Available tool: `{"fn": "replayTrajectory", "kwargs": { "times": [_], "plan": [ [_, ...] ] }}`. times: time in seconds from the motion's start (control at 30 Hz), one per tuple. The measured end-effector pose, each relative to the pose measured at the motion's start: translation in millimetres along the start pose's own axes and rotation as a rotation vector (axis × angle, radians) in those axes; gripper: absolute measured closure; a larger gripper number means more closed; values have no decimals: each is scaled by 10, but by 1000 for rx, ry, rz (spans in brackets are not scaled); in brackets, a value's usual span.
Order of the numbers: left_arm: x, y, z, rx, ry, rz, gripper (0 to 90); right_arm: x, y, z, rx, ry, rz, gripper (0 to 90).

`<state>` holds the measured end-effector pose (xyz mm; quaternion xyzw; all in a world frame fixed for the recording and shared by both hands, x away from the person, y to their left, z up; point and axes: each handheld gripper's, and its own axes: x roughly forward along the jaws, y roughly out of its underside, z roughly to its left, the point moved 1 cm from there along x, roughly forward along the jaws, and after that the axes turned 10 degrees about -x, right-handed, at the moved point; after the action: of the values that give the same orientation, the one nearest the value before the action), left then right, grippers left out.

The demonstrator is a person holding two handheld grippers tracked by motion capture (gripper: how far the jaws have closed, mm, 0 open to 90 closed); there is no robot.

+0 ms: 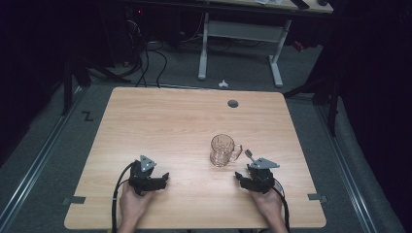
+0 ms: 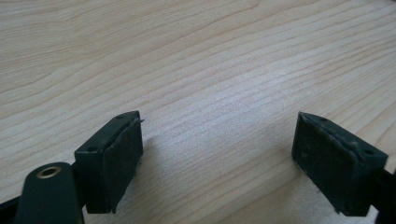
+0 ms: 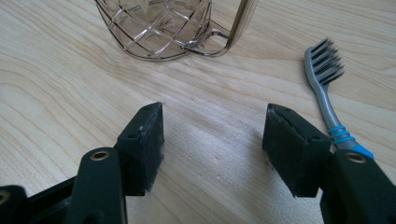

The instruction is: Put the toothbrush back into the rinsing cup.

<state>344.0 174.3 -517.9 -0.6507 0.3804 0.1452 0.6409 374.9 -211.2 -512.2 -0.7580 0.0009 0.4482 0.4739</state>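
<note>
A clear patterned glass mug [image 1: 223, 150] stands upright on the wooden table [image 1: 170, 121], right of centre, its handle turned to the right. A grey toothbrush [image 1: 249, 155] with blue bands lies flat just right of the mug. My right gripper [image 1: 248, 171] rests low on the table in front of both, open and empty. In the right gripper view the mug [image 3: 163, 28] is ahead of the right gripper [image 3: 212, 144] and the toothbrush [image 3: 327, 100] runs along the outside of the right jaw. My left gripper [image 1: 154, 180] sits at the front left; the left gripper [image 2: 217, 154] is open over bare wood.
A round cable hole [image 1: 233, 103] sits near the table's far edge. Beyond the table stands a white desk frame [image 1: 240, 43] on grey floor, with cables at the back left. Metal rails run along the floor on both sides.
</note>
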Motion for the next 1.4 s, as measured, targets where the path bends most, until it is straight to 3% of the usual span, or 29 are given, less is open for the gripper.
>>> {"fn": "replayTrajectory", "kwargs": {
  "times": [1.03, 1.4],
  "plan": [
    [4, -5, 8, -13, -14, 5, 148, -17, 7, 34, -1, 2, 1, 396],
    [5, -4, 4, -12, -16, 5, 144, -79, -9, 55, -7, -5, 6, 473]
  ]
}}
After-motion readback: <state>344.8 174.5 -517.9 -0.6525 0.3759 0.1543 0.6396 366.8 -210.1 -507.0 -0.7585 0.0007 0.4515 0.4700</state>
